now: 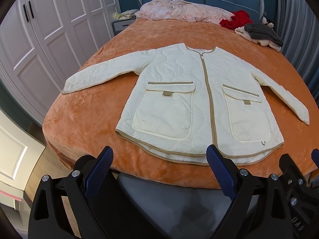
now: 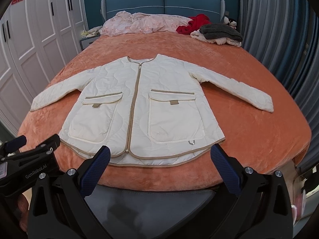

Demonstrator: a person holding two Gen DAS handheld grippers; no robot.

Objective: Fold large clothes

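Note:
A cream quilted jacket [image 1: 179, 91] with tan trim, a closed front zip and two big flap pockets lies flat, face up, on the orange bedspread [image 1: 83, 123], sleeves spread out to both sides. It also shows in the right wrist view [image 2: 139, 107]. My left gripper [image 1: 159, 155] is open and empty, held just short of the jacket's hem at the foot of the bed. My right gripper [image 2: 160, 155] is open and empty, also just in front of the hem. The left gripper's body [image 2: 30, 159] shows at the left of the right wrist view.
Pink bedding [image 1: 179, 10], a red garment [image 1: 237, 20] and a grey and cream pile [image 1: 261, 33] lie at the head of the bed. White wardrobes [image 1: 39, 39] stand on the left, grey curtains [image 2: 279, 29] on the right. A dark bench [image 2: 149, 209] sits at the bed's foot.

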